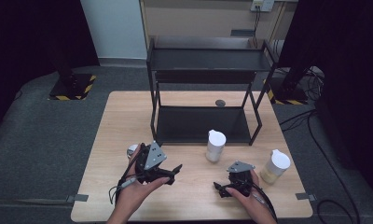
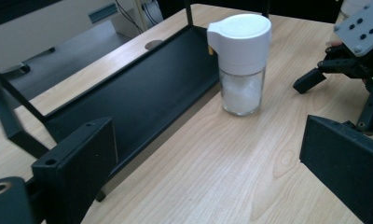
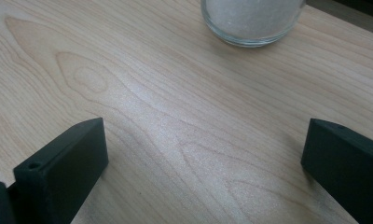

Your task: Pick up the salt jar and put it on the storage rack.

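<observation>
Two grippers sit low over table (image 1: 119, 116) | black rack (image 1: 203, 123) stands at back | white jar (image 1: 216, 145) stands in front of rack | yellow jar (image 1: 274, 166) near right edge | left gripper (image 1: 173, 173) jaws apart, empty | right gripper (image 1: 220, 189) jaws apart, empty

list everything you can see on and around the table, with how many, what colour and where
Jar of white grains: one, clear glass, white lid, just in front of the rack.
Jar of yellowish contents: one, white lid, table's right side.
Third jar: one, white lid, behind the left gripper, mostly hidden.
Rack: one, black, two shelves, back half of the table.
Round disc: one, dark, behind the rack.
Table: one, light wood.
Left gripper: black, open, near-left.
Right gripper: black, open, near-right.
</observation>
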### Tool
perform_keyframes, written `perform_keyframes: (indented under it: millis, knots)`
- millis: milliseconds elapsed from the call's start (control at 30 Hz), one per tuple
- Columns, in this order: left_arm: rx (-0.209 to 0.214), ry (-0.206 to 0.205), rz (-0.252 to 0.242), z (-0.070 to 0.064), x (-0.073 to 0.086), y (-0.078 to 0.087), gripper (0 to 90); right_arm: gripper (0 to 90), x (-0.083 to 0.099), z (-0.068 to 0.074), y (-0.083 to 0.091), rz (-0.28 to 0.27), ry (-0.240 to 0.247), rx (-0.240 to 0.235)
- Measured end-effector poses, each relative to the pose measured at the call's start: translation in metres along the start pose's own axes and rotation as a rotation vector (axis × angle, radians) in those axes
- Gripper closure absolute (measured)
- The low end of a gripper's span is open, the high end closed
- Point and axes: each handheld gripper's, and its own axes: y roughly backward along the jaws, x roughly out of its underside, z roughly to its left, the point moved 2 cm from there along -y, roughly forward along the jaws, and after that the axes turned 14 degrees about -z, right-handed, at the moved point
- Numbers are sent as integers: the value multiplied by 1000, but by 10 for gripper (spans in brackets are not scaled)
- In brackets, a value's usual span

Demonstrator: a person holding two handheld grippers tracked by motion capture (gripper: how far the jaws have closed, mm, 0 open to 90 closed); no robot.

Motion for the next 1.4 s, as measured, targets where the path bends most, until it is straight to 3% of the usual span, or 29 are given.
perform_keyframes:
  millis: [300,533,700,900,1400]
  knots:
    - [-55,9,-23,14,2,17,31,10,0,0,0,0,0,0]
    - [-96,-14,-32,21,5,27,34,10,0,0,0,0,0,0]
    - [-127,-34,-25,26,9,32,36,10,0,0,0,0,0,0]
    - [-154,-21,-12,34,17,35,35,10,0,0,0,0,0,0]
    - [-162,9,57,48,37,32,33,10,0,0,0,0,0,0]
